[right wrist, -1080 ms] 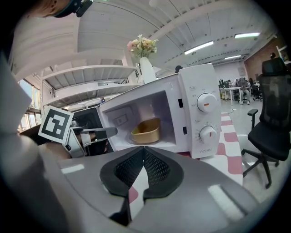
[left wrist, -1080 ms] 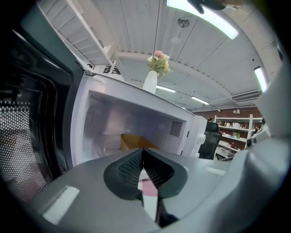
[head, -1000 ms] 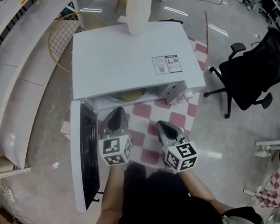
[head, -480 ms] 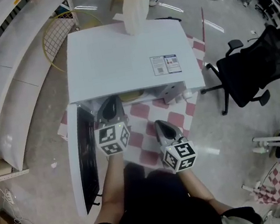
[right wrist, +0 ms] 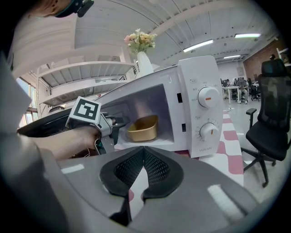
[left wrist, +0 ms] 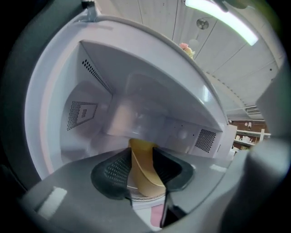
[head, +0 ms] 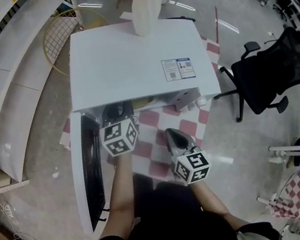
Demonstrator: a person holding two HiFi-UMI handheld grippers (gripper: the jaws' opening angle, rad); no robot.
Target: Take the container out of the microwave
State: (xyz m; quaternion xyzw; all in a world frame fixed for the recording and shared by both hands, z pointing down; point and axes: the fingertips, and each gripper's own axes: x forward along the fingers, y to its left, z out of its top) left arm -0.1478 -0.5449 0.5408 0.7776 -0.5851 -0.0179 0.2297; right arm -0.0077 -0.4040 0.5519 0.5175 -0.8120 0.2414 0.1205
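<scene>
tan container (right wrist: 142, 128): one, inside one open white microwave (head: 134, 62).

The table is totally covered by a red-and-white checked cloth (head: 190, 128), so I can't really see the tabletop itself. Sitting straight on the cloth is a boxy white microwave (head: 134, 62), and it hogs pretty much the whole far part. Its white-framed door (head: 81, 179) is swung open and sticks out along the left side toward the near end. The checks show on the near side of the microwave, and a strip shows past its right side too. The table stands on a shiny grey floor (head: 43, 163). A black office chair (head: 270, 73) stands on that floor off to the right, apart from the table.
</scene>
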